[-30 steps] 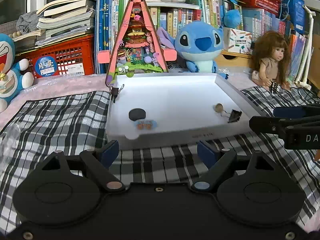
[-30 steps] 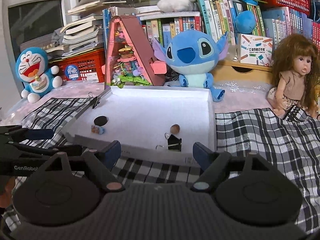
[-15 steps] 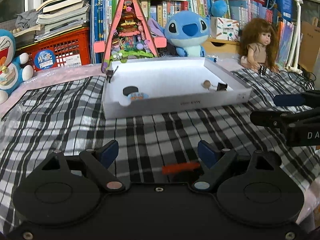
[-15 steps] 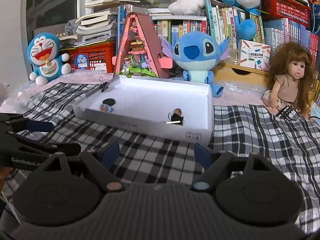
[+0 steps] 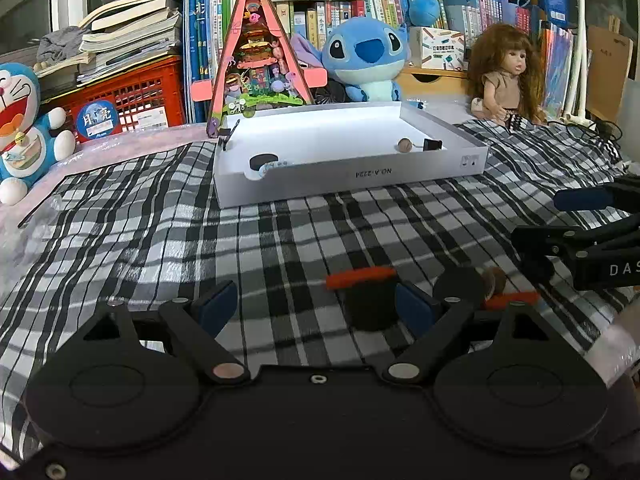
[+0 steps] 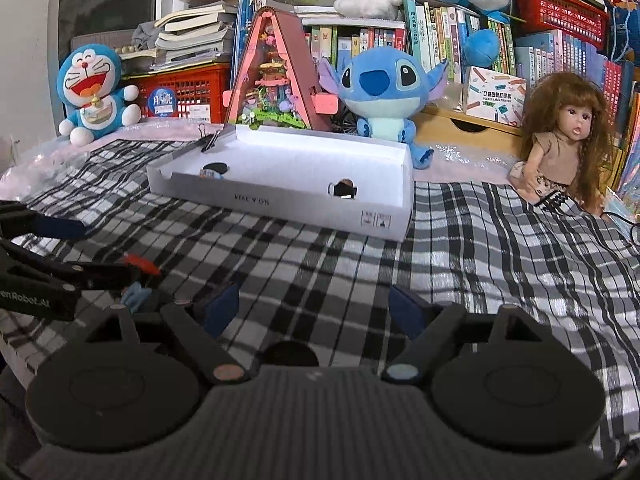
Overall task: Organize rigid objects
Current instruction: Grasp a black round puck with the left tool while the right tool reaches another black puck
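A shallow white box (image 5: 352, 174) (image 6: 280, 200) sits mid-cloth and holds a black disc (image 5: 263, 160), a brown ball (image 5: 404, 145) and a black binder clip (image 5: 432, 145) (image 6: 344, 190). On the checked cloth close to my left gripper (image 5: 316, 306) lie an orange stick (image 5: 360, 275), a black round piece (image 5: 370, 308), another dark disc (image 5: 456, 286) and a second orange stick (image 5: 510, 299). The left gripper is open with nothing pressed between its pads. My right gripper (image 6: 316, 308) is open and empty, above a black disc (image 6: 290, 354). Each gripper shows in the other's view, the right gripper (image 5: 560, 220) and the left gripper (image 6: 84, 248).
Behind the box stand a pink triangular dollhouse (image 5: 256, 60), a blue plush (image 5: 366, 56), a doll (image 5: 506, 76), a blue cat plush (image 6: 96, 92), a red crate (image 5: 128, 98) and bookshelves. A binder clip (image 6: 210, 140) grips the box's far left corner. Checked cloth (image 6: 500, 260) covers the table.
Both grippers have pulled back from the box and sunk lower. The box now looks farther away, and the small pieces on the near cloth have come into view.
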Motion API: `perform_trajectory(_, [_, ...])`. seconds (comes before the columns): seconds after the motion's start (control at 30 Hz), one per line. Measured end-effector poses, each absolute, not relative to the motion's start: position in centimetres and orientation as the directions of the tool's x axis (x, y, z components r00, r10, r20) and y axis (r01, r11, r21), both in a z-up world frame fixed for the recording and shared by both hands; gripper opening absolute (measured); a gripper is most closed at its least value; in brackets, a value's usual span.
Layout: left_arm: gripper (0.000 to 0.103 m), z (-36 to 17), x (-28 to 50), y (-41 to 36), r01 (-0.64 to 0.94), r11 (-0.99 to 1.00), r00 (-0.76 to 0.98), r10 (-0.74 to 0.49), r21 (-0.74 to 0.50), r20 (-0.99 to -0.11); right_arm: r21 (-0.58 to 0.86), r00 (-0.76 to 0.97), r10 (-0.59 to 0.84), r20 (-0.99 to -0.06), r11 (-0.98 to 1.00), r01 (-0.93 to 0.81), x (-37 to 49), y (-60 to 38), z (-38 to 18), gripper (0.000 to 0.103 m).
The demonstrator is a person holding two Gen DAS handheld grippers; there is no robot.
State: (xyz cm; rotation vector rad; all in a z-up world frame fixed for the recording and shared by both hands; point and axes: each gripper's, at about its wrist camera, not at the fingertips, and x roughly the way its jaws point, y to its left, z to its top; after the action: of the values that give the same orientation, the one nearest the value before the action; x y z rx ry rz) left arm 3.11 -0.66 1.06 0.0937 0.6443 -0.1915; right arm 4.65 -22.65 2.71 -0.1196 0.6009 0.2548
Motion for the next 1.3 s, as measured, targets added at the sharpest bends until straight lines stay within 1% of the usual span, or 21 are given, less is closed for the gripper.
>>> perform_trajectory(0.23, [0.073,0.6,1.7,-0.4,0.231,0.973,0.772,-0.173,0.015,-0.611,-0.045,0.796,0.194,-0.574,0.963,-0.267,3.4,-22.6,2.1,0.089])
perform_trajectory(0.37, [0.062,0.3,1.6,-0.6,0.234,0.972,0.772,-0.176,0.016,-0.611,-0.041,0.794,0.192,-0.577,0.964,-0.263,3.1,-22.7,1.8,0.089])
perform_trajectory(0.4, [0.057,0.2,1.7,-0.7,0.234,0.972,0.77,-0.177,0.014,-0.612,-0.044,0.795,0.188,-0.576,0.965,-0.26,3.0,-22.7,1.7,0.089])
perform_trajectory(0.47, [0.05,0.1,1.8,-0.9,0.236,0.972,0.764,-0.179,0.01,-0.62,-0.062,0.802,0.17,-0.573,0.967,-0.249,2.8,-22.6,1.5,0.089])
perform_trajectory(0.5, [0.048,0.0,1.9,-1.0,0.234,0.972,0.765,-0.179,0.009,-0.618,-0.08,0.809,0.152,-0.568,0.968,-0.238,2.7,-22.5,1.4,0.089])
perform_trajectory(0.6, [0.047,0.0,2.0,-1.2,0.237,0.971,0.77,-0.179,0.014,-0.612,-0.117,0.829,0.119,-0.546,0.969,-0.216,2.3,-22.4,1.1,0.089])
perform_trajectory(0.73, [0.047,-0.2,2.3,-1.7,0.235,0.972,0.774,-0.179,0.014,-0.607,-0.103,0.827,0.133,-0.546,0.969,-0.224,2.0,-22.5,0.8,0.089])
perform_trajectory(1.03, [0.048,-0.6,2.8,-2.4,0.214,0.977,0.791,-0.165,0.015,-0.589,-0.121,0.835,0.125,-0.536,0.967,-0.222,1.5,-22.0,0.1,0.088])
perform_trajectory(1.17, [0.048,-0.7,2.9,-2.6,0.204,0.979,0.797,-0.159,0.013,-0.583,-0.101,0.83,0.137,-0.54,0.969,-0.226,1.4,-22.1,-0.2,0.086])
perform_trajectory(1.3, [0.048,-1.0,3.0,-2.5,0.184,0.983,0.801,-0.162,-0.021,-0.576,-0.05,0.829,0.148,-0.539,0.977,-0.207,1.1,-22.2,-0.5,0.08])
